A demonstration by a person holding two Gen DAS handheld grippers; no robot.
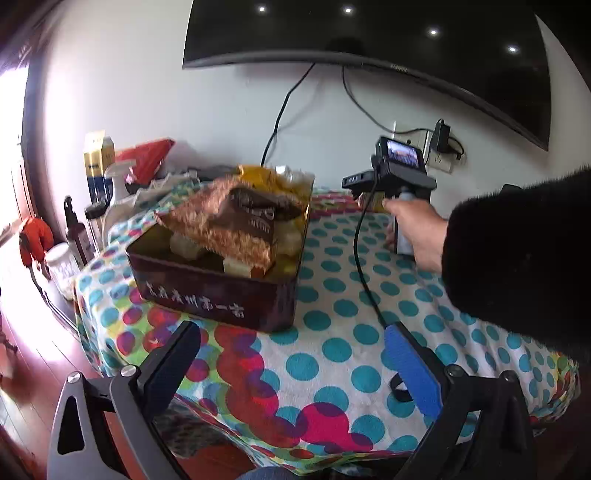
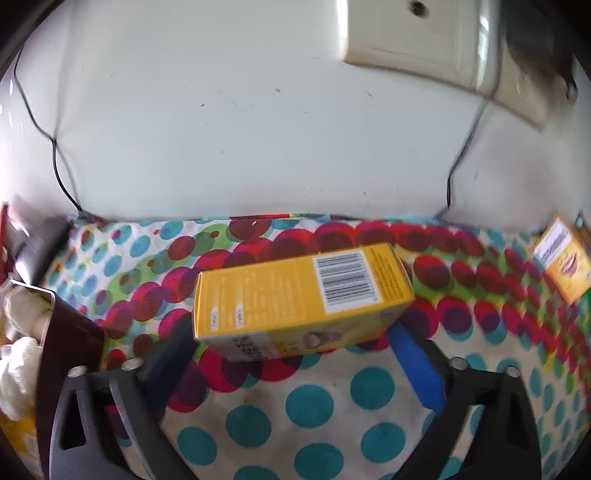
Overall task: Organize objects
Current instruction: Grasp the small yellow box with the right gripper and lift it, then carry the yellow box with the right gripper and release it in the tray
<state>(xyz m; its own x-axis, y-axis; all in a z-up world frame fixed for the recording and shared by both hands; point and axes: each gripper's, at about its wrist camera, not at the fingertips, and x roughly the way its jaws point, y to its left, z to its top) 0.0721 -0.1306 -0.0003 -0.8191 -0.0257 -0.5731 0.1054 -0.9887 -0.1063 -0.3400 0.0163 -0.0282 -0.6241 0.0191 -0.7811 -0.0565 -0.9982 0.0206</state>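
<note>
Right claw (image 2: 295, 354) grips yellow box (image 2: 295, 295) (barcode up); left claw (image 1: 295, 354) gapes.

A dark television (image 1: 369, 33) hangs on the white wall (image 1: 147, 92) ahead of me, with black cables (image 1: 280, 110) trailing down. A wall socket (image 2: 424, 40) sits to the right. A spotted cloth (image 1: 332, 350) covers the table. Wooden floor (image 1: 22, 369) lies left.
</note>
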